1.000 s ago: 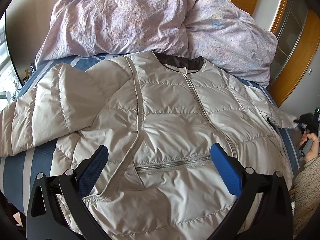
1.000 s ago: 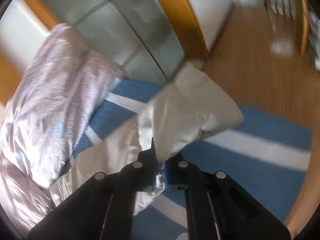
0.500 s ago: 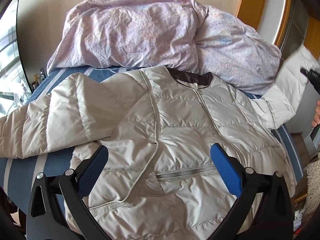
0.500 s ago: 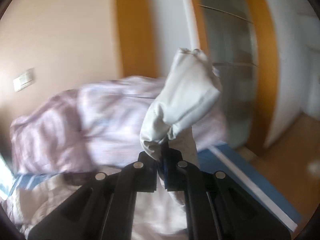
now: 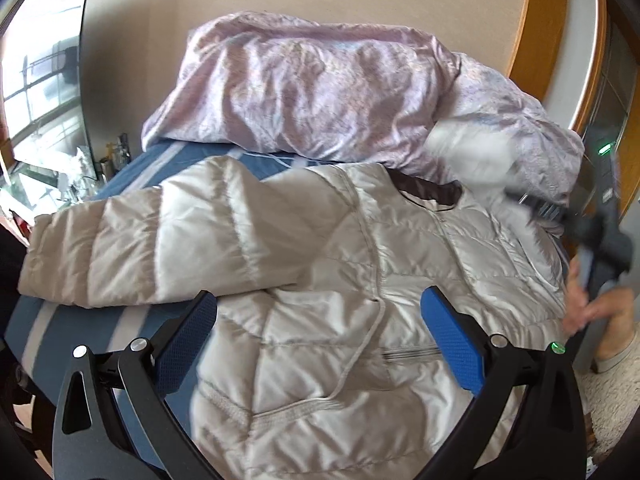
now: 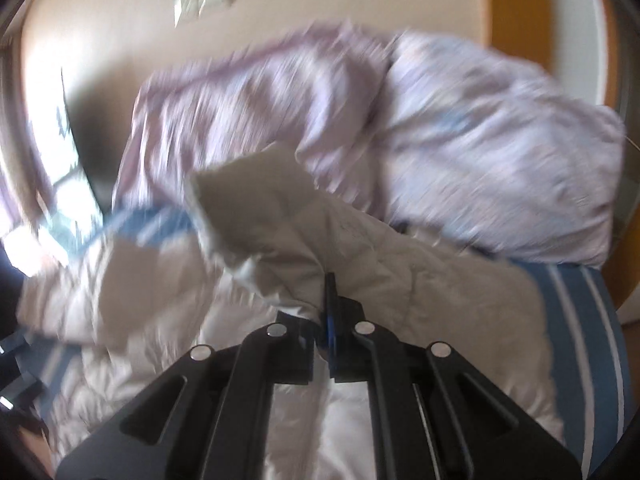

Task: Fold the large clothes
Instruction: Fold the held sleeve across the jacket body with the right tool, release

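1. A pink quilt [image 5: 320, 92] is bunched up behind our puffy jacket [image 5: 320, 280].
2. The jacket lies flat on the blue striped bed [image 5: 132, 168].
3. Our right gripper [image 6: 330, 316] pinches a sleeve [image 6: 280, 224] above the jacket; our left gripper [image 5: 318, 344] gapes empty.

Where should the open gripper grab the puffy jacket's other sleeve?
Probably at the cuff end of the flat sleeve, coming from the left. It lies stretched out sideways on the striped bed, so the left hand-held gripper, open, can pinch its thin edge.
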Available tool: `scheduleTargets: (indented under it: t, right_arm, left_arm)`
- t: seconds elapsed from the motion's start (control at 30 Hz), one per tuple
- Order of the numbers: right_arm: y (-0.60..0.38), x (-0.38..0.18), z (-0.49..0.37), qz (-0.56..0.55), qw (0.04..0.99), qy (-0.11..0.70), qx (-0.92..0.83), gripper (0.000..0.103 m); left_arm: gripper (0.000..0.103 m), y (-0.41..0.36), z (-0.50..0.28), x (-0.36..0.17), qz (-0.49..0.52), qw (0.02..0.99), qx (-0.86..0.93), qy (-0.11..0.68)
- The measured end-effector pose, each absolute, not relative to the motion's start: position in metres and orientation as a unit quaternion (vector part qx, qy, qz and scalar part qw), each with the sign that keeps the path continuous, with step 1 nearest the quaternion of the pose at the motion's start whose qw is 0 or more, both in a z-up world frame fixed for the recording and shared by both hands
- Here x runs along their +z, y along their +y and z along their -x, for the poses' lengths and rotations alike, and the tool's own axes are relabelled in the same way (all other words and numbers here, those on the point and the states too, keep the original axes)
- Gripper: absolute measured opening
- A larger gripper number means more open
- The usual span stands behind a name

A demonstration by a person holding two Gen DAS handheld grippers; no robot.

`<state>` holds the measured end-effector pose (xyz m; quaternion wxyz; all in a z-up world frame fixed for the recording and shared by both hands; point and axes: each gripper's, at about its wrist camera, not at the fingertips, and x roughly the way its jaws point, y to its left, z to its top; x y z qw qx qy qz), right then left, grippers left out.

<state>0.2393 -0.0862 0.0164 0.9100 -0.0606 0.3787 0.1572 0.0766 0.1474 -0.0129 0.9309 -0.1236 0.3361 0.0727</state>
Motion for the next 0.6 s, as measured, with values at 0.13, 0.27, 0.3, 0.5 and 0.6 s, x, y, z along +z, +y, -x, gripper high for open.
scheduleTargets:
  t: [0.13, 0.27, 0.3, 0.5, 0.6]
  right_arm:
    - [-0.055, -0.026, -0.242, 0.106, 0.882, 0.43, 0.161, 0.006]
    - [-0.042, -0.052, -0.24, 0.155, 0.856, 0.467, 0.161, 0.013]
    - [-0.037, -0.055, -0.239, 0.167, 0.852, 0.471, 0.159, 0.017]
    - [-0.022, -0.054, -0.219, 0.187, 0.82, 0.493, 0.223, 0.062]
    - [-0.022, -0.037, -0.214, 0.15, 0.831, 0.476, 0.248, 0.059]
  left_arm:
    - [0.102, 0.159, -0.073, -0.014, 0.125, 0.928, 0.083, 0.341]
    - [0.102, 0.17, -0.069, -0.015, 0.132, 0.926, 0.094, 0.34]
    - [0.102, 0.174, -0.068, -0.016, 0.138, 0.925, 0.093, 0.342]
    - [0.102, 0.202, -0.061, -0.022, 0.184, 0.913, 0.094, 0.351]
    - [0.102, 0.218, -0.054, -0.025, 0.201, 0.908, 0.109, 0.351]
